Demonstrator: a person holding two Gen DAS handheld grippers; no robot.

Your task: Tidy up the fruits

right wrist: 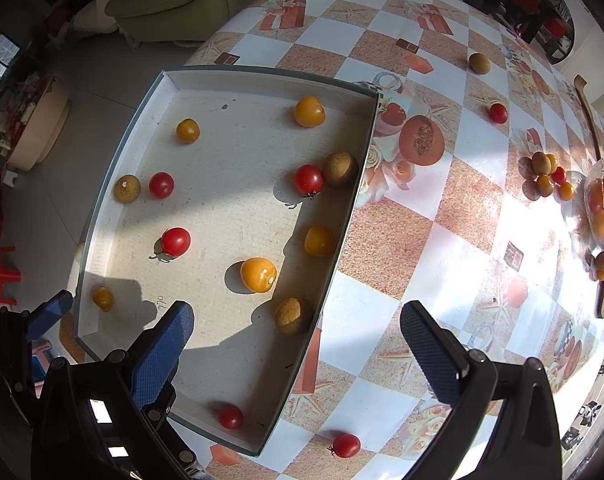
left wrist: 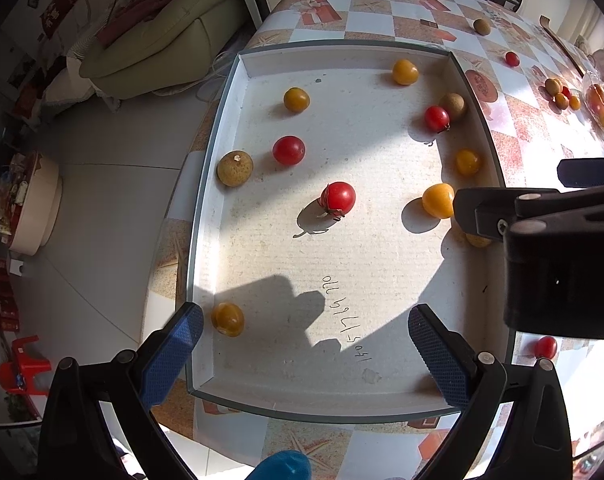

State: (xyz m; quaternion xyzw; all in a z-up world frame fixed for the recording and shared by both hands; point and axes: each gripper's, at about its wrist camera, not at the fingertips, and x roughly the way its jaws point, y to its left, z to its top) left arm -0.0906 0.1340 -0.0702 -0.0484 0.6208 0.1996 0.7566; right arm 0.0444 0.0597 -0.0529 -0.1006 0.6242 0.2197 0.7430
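Left wrist view shows the left tool (left wrist: 306,344) spread wide and empty at the lower frame, over the near end of the white tray (left wrist: 222,128), presumably poised to drop or sort fruit. Right wrist view shows the right tool (right wrist: 298,344) also wide and empty, straddling the tray's right wall, plausibly aimed at the loose red tomato (right wrist: 346,445) on the surface (right wrist: 442,240) at lower centre. Fruits are small, round, glossy red, yellow-orange or dull brown; most lie scattered unsorted in the tray, while others cluster (right wrist: 548,178) at right.

Bare bench (right wrist: 382,240) lies right of the tray (right wrist: 344,216); inside, scattered cherry tomatoes (right wrist: 175,241) and longans (right wrist: 288,315) crowd its floor.
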